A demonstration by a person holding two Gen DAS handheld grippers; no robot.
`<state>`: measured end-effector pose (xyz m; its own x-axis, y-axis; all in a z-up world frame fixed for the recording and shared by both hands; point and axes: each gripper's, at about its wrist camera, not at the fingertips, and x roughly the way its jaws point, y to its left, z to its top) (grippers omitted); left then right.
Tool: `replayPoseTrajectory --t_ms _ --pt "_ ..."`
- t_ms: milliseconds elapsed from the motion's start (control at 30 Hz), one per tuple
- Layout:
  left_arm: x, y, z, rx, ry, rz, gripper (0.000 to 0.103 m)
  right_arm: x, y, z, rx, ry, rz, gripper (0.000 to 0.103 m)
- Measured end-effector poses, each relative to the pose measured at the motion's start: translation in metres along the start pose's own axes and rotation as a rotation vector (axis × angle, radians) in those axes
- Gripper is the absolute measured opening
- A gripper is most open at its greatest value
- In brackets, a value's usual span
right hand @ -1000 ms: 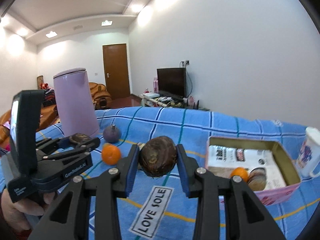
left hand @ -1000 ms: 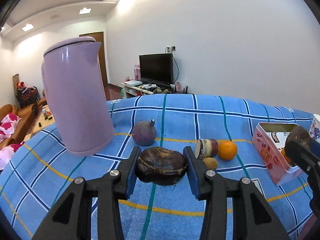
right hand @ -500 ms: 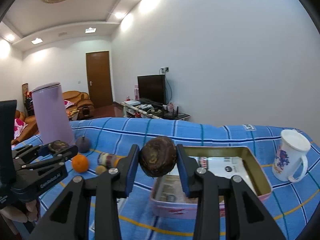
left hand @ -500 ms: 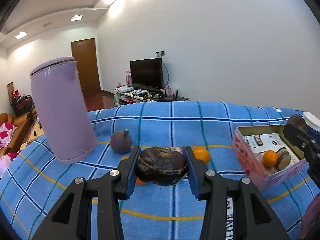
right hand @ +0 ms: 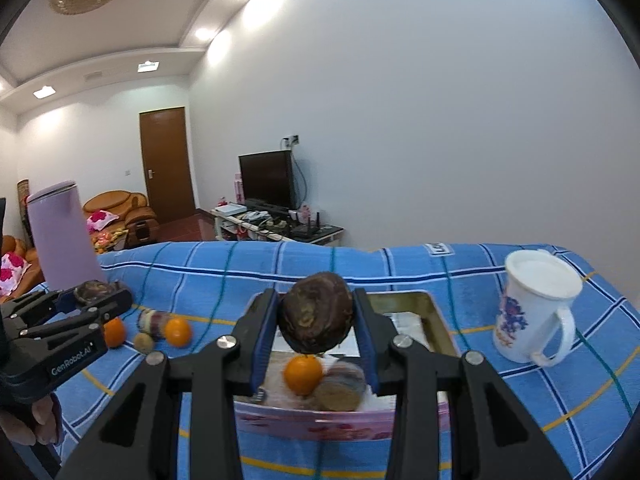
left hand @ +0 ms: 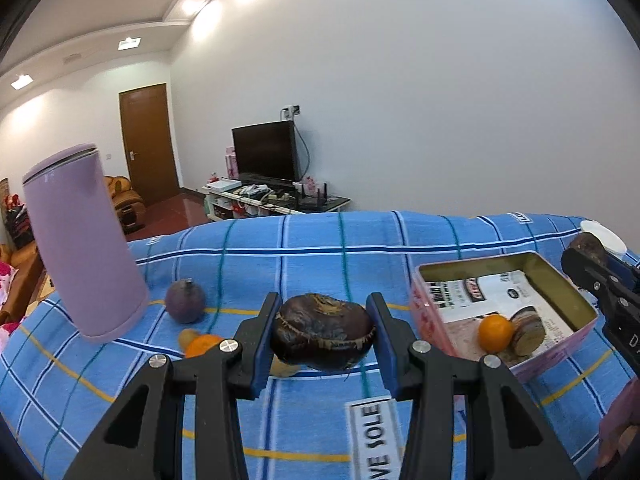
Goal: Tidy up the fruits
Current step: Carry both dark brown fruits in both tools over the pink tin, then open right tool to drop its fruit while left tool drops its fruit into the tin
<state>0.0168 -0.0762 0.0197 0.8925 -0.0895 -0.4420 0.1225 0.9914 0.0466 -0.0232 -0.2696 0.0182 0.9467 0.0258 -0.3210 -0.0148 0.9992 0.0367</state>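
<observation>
A home living room: a flat television [right hand: 267, 178] stands on a low media stand [right hand: 280, 229] cluttered with boxes and routers, an orange sofa [right hand: 120, 210] with floral cushions sits by a brown wooden door [right hand: 167, 164] (closed), and recessed ceiling lights [right hand: 148, 66] glow above white walls.

Both cameras ride on the handheld grippers, just behind the fingers, looking forward and a bit down across the blue checked tablecloth [left hand: 312, 240] toward the far wall with the TV [left hand: 266, 152] and the brown door [right hand: 168, 164]. The left one sits low and close over the middle of the table, with the pink tin [left hand: 424, 312] off to its right, while the right one hangs right over that same tin [right hand: 312, 426], near enough that it fills the bottom of the shot. They overlap a lot: each gets the tin, the purple kettle [left hand: 80, 240] on the left, the loose oranges, and each catches the other gripper at the edge of its frame.
</observation>
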Motion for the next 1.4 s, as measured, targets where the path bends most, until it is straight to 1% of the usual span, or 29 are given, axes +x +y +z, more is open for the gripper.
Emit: replayPoseTrajectory --t_ms 133,433,533,600,667,733,833,933,1033,1133,1267,1400 --pt "0.005 -0.015 0.002 0.01 0.007 -0.018 0.045 -0.001 -0.018 0.002 0.026 -0.002 -0.026 0.04" --pt "0.015 -0.061 0.011 0.05 0.003 -0.095 0.045 -0.003 -0.068 0.004 0.086 0.002 -0.111 0.04" --pt "0.025 -0.078 0.013 0.073 0.014 -0.105 0.045 0.002 -0.084 0.004 0.114 0.021 -0.127 0.04" --pt "0.036 -0.089 0.014 0.084 0.03 -0.103 0.045 0.008 -0.09 0.001 0.137 0.052 -0.121 0.04" --pt "0.045 -0.097 0.015 0.087 0.047 -0.101 0.045 0.016 -0.09 -0.001 0.141 0.085 -0.114 0.04" --pt "0.052 -0.103 0.015 0.09 0.061 -0.101 0.045 0.024 -0.087 -0.003 0.117 0.115 -0.117 0.04" --pt "0.062 -0.111 0.013 0.107 0.079 -0.095 0.045 0.031 -0.082 -0.006 0.101 0.151 -0.094 0.04" --pt "0.072 -0.115 0.007 0.12 0.116 -0.089 0.045 0.038 -0.08 -0.008 0.081 0.195 -0.086 0.04" --pt "0.078 -0.112 0.008 0.101 0.142 -0.096 0.045 0.043 -0.082 -0.009 0.103 0.215 -0.067 0.04" --pt "0.083 -0.114 0.007 0.105 0.158 -0.092 0.045 0.048 -0.084 -0.01 0.116 0.243 -0.048 0.04" --pt "0.085 -0.119 0.006 0.127 0.173 -0.094 0.045 0.053 -0.077 -0.011 0.096 0.262 -0.03 0.04" --pt "0.088 -0.118 0.005 0.125 0.193 -0.101 0.045 0.054 -0.073 -0.011 0.085 0.272 -0.014 0.04"
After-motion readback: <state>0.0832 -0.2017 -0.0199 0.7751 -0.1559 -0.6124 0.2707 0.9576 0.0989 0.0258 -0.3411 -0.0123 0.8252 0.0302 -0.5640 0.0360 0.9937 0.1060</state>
